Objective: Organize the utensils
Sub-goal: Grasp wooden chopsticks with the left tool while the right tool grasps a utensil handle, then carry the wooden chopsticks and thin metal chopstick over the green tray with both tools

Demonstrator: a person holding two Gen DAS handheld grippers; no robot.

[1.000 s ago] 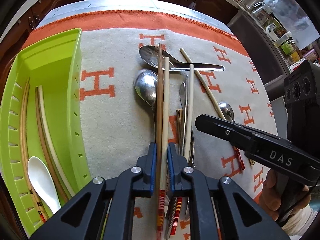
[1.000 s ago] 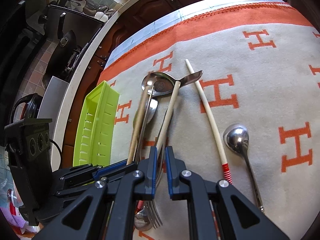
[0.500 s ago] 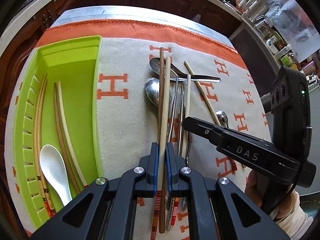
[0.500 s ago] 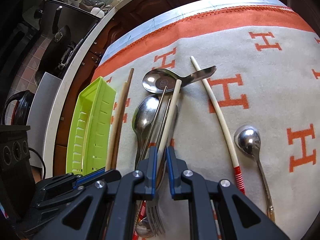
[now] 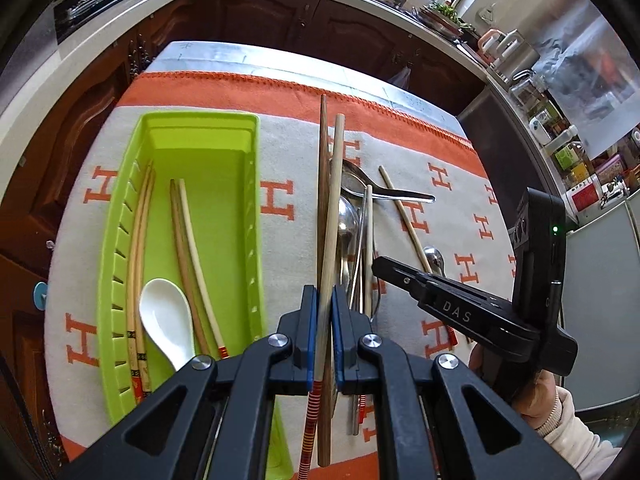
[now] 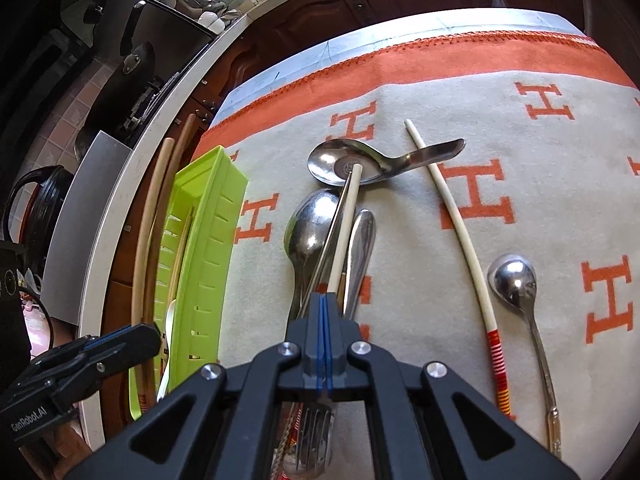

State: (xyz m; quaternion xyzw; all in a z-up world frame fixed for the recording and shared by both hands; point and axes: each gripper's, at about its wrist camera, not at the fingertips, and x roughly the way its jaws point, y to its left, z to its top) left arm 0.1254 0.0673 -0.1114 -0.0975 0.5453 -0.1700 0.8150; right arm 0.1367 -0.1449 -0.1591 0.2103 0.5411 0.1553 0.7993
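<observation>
So the left gripper (image 5: 323, 312) pinches two chopsticks (image 5: 330, 200) — keep them level and lay them in the tray (image 5: 256, 216). The right gripper (image 6: 323, 320) is clenched, holding nothing.

"DAS" on right claw (image 5: 400, 276); "GenRobot.AI" on left claw (image 6: 132, 336); "H" across blanket (image 6: 480, 280).

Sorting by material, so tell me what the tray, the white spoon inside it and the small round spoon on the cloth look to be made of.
Green tray: likely moulded plastic, going by its uniform lime colour, slight sheen and slotted walls.
White spoon: glossy, thick-walled and opaque, so probably ceramic, though melamine is possible.
Small round spoon: polished metal, probably stainless steel, with mirror-like reflections in the bowl.
</observation>
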